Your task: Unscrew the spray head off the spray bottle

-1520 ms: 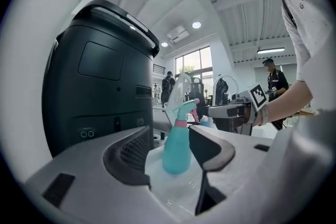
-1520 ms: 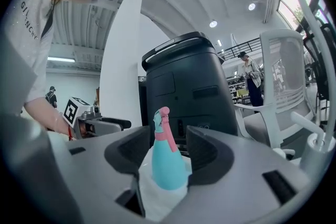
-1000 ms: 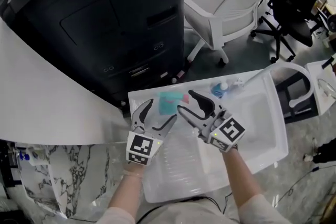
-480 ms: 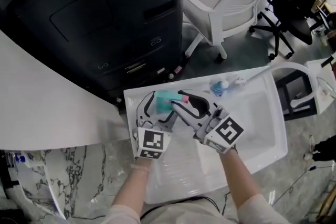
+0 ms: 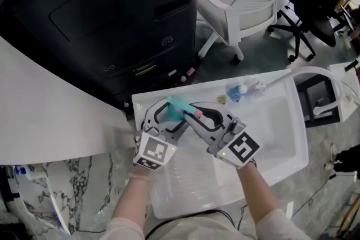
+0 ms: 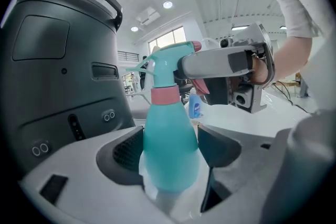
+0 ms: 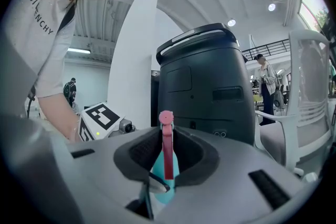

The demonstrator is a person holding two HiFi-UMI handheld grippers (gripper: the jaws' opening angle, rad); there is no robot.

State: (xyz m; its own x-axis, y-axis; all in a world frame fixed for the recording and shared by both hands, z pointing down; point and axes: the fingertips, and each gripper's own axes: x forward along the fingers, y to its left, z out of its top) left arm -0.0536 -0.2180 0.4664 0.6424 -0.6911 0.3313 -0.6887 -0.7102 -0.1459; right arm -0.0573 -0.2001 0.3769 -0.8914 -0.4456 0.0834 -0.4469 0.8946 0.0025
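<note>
**A:** How will the spray bottle (image 6: 170, 149) handle?

**B:** Lightly, I'd judge. It is small and made of teal plastic, with a smooth, rounded belly that is likely a bit slippery and may give under a hard squeeze. It stands upright in the white tray (image 5: 281, 140), between the two grippers. The belly is the place to brace it. The left gripper (image 5: 167, 118) has just been closing there, and its fingers (image 6: 126, 152) now sit against both sides of the widest part.

**A:** And the top?

**B:** The spray head (image 6: 168, 68) looks stiffer and narrower, so it is better for twisting. The right gripper (image 7: 167, 152) has also just been closing, and it is now clamped across the head with the pink trigger (image 7: 166, 139) between its fingers (image 7: 142, 152). The thread probably sits under the pink collar (image 6: 166, 95). If the collar turns freely of the head, this hold may only spin the nozzle.

**A:** What's around it?

**B:** The big black unit (image 5: 112, 19) is just behind the tray, and a white office chair (image 5: 247, 3) is further off. Neither seems likely to block a wrist roll. A small blue-labelled bottle (image 5: 235, 93) lies near the tray's far rim, apart from the work. The closest obstacle is the left gripper itself, right under the right one.
</note>
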